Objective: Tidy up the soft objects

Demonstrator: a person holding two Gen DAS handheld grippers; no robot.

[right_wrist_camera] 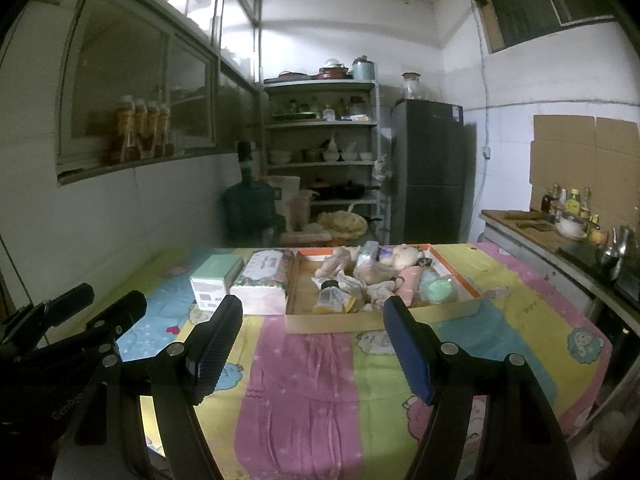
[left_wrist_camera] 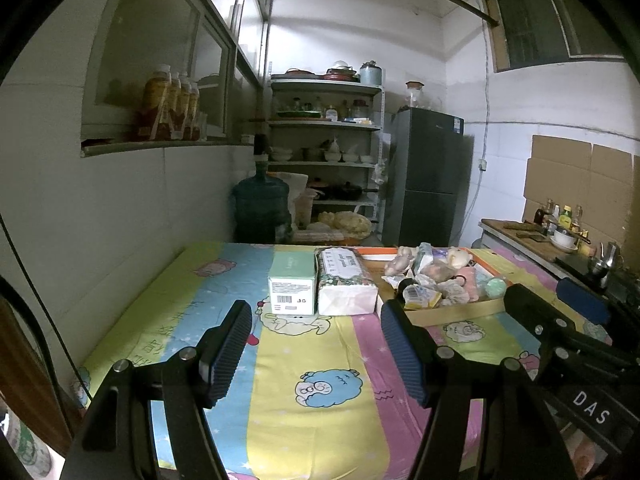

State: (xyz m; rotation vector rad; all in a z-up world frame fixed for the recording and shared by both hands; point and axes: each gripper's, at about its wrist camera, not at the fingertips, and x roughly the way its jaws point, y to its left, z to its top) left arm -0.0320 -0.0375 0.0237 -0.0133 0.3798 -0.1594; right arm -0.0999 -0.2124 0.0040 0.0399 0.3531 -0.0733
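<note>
Where the striped cartoon-print tablecloth [left_wrist_camera: 304, 360] covers the table, the left gripper [left_wrist_camera: 316, 354] hovers above the cloth with its fingers spread wide and nothing between them. Beyond it, a mint-green carton [left_wrist_camera: 292, 284] stands on the cloth, touching a floral-wrapped tissue pack [left_wrist_camera: 346, 284] on its right. Just beside the pack lies a shallow cardboard tray [left_wrist_camera: 452, 312] with an orange rim, heaped with soft objects [left_wrist_camera: 432, 276]: pale plush toys, a pink roll, a round green item and small packets, all inside the tray walls. At the right edge of the left wrist view the right gripper's fingers appear, level with the tray's near corner.

In the right wrist view, the left gripper's fingers show at the far left, low over the cloth. The carton [right_wrist_camera: 216, 282] and tissue pack [right_wrist_camera: 264, 284] sit left of centre, with the tray [right_wrist_camera: 360, 320] straight ahead. The right gripper [right_wrist_camera: 314, 350] is likewise spread apart and empty, held above the cloth short of the tray's near wall. Against the back wall stand a water jug [right_wrist_camera: 250, 210], a shelf rack [right_wrist_camera: 322, 140] and a dark refrigerator [right_wrist_camera: 430, 172]; a counter [right_wrist_camera: 532, 232] runs along the right.
</note>
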